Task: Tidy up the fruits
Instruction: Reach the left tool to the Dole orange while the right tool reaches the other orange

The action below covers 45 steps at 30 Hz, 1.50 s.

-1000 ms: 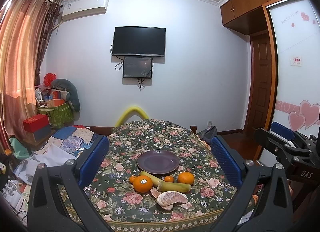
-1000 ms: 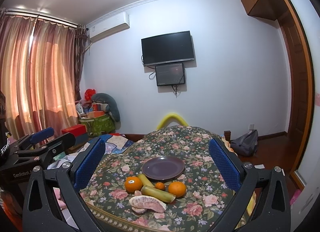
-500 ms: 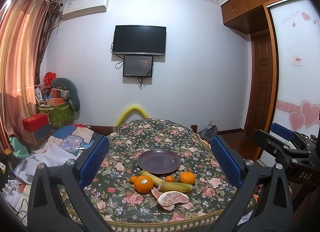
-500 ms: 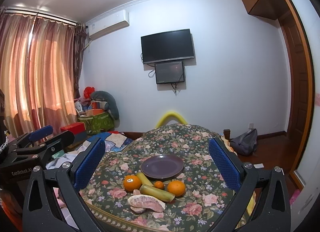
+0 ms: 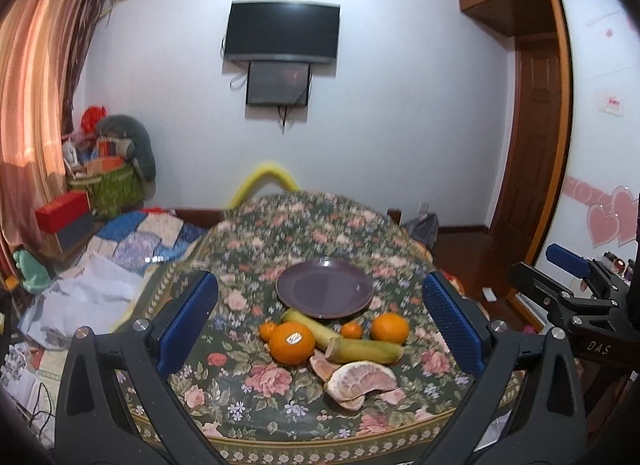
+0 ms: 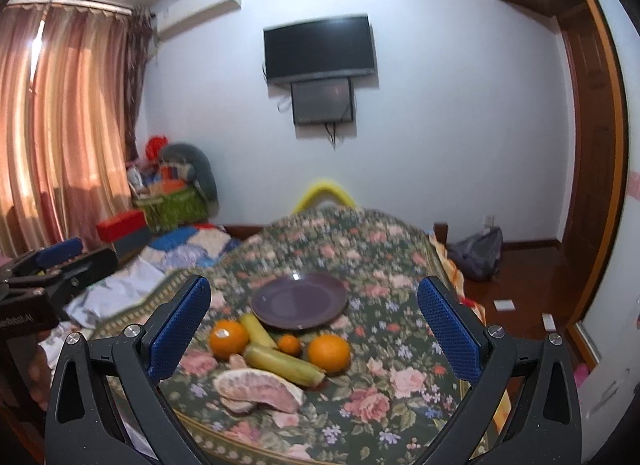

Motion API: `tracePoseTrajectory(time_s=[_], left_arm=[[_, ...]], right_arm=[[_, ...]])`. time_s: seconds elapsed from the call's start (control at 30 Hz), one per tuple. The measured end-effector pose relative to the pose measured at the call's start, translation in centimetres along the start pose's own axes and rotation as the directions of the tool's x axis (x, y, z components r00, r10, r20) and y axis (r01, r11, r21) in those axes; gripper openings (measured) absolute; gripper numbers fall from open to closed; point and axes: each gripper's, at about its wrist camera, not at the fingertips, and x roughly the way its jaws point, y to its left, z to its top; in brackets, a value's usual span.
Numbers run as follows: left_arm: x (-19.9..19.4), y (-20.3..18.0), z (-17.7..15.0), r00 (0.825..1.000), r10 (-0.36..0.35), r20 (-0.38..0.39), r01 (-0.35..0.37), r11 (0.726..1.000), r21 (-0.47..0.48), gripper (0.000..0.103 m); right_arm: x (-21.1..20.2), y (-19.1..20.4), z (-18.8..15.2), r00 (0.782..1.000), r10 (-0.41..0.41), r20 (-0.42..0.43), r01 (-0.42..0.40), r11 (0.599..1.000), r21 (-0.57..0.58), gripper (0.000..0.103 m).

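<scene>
An empty purple plate (image 5: 325, 289) (image 6: 299, 301) sits on a floral tablecloth (image 5: 248, 397). In front of it lie a stickered orange (image 5: 291, 343) (image 6: 228, 339), a second orange (image 5: 389, 327) (image 6: 328, 353), a small tangerine (image 5: 351, 330) (image 6: 289, 344), two bananas (image 5: 366, 349) (image 6: 282, 363) and peeled pomelo segments (image 5: 358, 377) (image 6: 258, 388). My left gripper (image 5: 320, 323) is open and empty, short of the fruit. My right gripper (image 6: 314, 329) is open and empty, also short of the fruit. Each gripper shows at the edge of the other's view.
A cluttered bed with quilts and papers (image 5: 100, 265) lies left of the table. A curtain (image 6: 60, 125), a wall TV (image 5: 282, 33), a wooden door (image 5: 536, 137) and a grey bag (image 6: 478, 251) on the floor surround the table.
Both grippers have moved forward and slightly down toward the table; the fruit and plate appear larger. Nothing on the table has moved.
</scene>
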Motion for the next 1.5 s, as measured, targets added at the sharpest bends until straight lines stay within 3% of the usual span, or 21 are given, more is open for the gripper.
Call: tracePoseTrajectory(time_s=[0.2,0.33,0.6,1.07,1.17,1.37,1.5], left_arm=[[5.2,1.8,-1.7,0.992,0.027,-0.120,-0.029,1.000,-0.009,0.102],[9.1,3.0,-3.2,0.976,0.033,-0.216,-0.038,0.999,-0.019,0.090],[14.9,4.4,-5.8,0.936,0.012,-0.352,-0.037,0.997,-0.062,0.089],[21.6,4.7,-9.0,0.879,-0.022,-0.476,-0.017,0.997,-0.079,0.077],[22.3,4.9,-9.6,0.871,-0.032,-0.490,-0.016,0.996,-0.092,0.075],[23.5,4.9,-10.6,0.859,-0.059,-0.509,0.003,0.994,-0.110,0.070],[23.7,4.7,-10.8,0.864,-0.052,-0.501,0.000,0.995,-0.103,0.070]], right_arm=[[3.9,-1.8,-1.6,0.992,-0.014,-0.124,0.016,1.000,0.018,0.103],[6.2,-3.0,-2.5,0.980,0.009,-0.200,0.002,0.999,0.053,0.103],[11.4,-3.6,-4.2,0.948,-0.001,-0.320,0.009,1.000,0.021,0.099],[18.2,-3.0,-7.2,0.902,0.056,-0.428,-0.053,0.998,0.019,0.094],[19.0,-3.1,-7.8,0.894,0.057,-0.445,-0.054,0.998,0.019,0.088],[20.5,-3.7,-9.2,0.862,0.084,-0.499,-0.068,0.996,0.050,0.074],[21.0,-4.0,-9.4,0.853,0.107,-0.510,-0.082,0.994,0.072,0.069]])
